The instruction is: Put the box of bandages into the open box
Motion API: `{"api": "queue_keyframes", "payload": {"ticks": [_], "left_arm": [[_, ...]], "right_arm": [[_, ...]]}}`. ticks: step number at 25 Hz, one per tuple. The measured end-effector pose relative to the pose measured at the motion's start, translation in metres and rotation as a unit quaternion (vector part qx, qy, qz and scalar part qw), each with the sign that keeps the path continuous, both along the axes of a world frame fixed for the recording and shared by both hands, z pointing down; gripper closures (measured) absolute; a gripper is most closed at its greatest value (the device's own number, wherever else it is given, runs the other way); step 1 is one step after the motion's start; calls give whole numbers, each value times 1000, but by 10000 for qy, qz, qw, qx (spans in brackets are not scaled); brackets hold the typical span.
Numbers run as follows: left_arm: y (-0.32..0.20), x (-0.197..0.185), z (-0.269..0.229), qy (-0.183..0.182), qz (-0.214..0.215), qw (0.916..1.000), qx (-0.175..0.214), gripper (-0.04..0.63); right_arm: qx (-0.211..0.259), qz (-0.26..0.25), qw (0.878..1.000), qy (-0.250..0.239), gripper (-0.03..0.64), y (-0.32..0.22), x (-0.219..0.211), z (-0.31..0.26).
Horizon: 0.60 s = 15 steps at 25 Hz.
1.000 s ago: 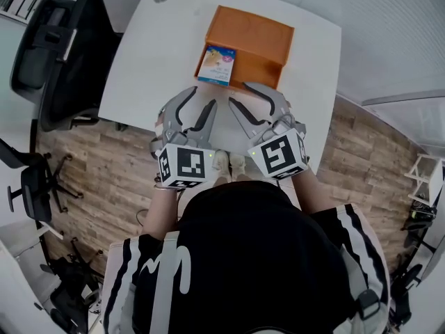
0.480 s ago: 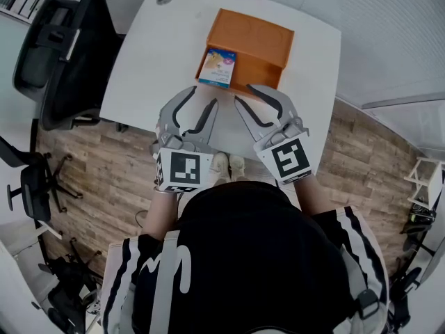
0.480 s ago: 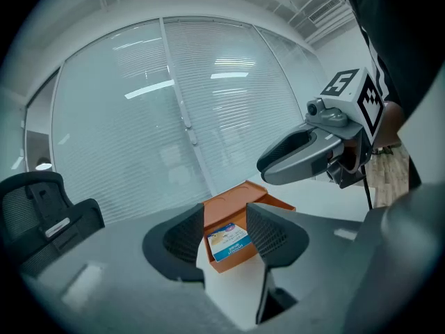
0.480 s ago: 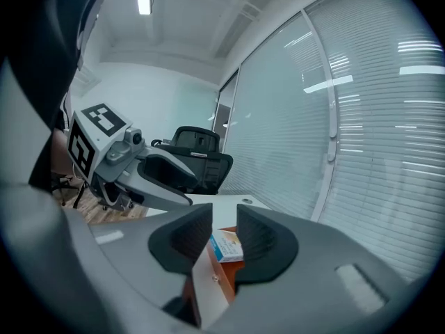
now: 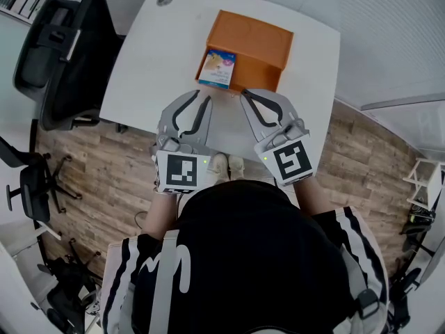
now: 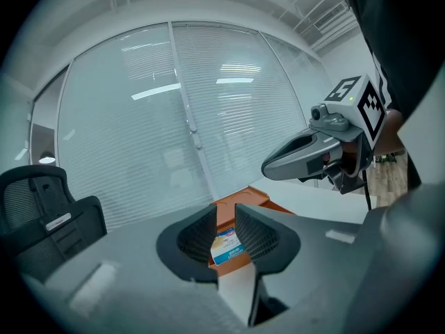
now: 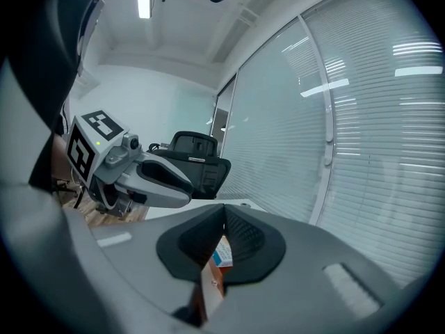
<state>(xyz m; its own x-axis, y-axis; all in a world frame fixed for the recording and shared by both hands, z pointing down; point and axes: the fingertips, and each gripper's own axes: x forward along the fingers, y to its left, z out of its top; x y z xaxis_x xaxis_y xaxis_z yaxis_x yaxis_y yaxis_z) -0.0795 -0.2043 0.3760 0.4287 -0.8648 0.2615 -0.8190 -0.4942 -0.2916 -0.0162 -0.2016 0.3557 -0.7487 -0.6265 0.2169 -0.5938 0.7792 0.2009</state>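
Both pairs of jaws have just been closing on nothing, so neither the right gripper (image 5: 247, 96), now pressed together, nor the left gripper (image 5: 201, 97), narrowed to a slit, holds the box of bandages (image 5: 217, 68), which sits at the orange open box's (image 5: 254, 37) near-left corner, whether inside it or against it I cannot tell.

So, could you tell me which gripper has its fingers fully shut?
The right gripper; both just closed on nothing, but the left gripper shows a gap.

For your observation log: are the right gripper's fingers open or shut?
Shut. In the right gripper view the fingers of the right gripper meet, having just closed, with nothing between them.
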Motion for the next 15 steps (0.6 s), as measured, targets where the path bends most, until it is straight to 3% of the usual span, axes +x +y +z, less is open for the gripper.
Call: {"api": "queue_keyframes", "payload": {"ticks": [6, 15], "left_arm": [[0, -2, -7, 150, -35, 9998, 108, 594], [3, 3, -2, 220, 61, 9997, 66, 594]], "right_arm": [[-45, -164, 9998, -107, 623, 4, -4, -1], [-59, -113, 9996, -248, 621, 2, -1, -5]]}}
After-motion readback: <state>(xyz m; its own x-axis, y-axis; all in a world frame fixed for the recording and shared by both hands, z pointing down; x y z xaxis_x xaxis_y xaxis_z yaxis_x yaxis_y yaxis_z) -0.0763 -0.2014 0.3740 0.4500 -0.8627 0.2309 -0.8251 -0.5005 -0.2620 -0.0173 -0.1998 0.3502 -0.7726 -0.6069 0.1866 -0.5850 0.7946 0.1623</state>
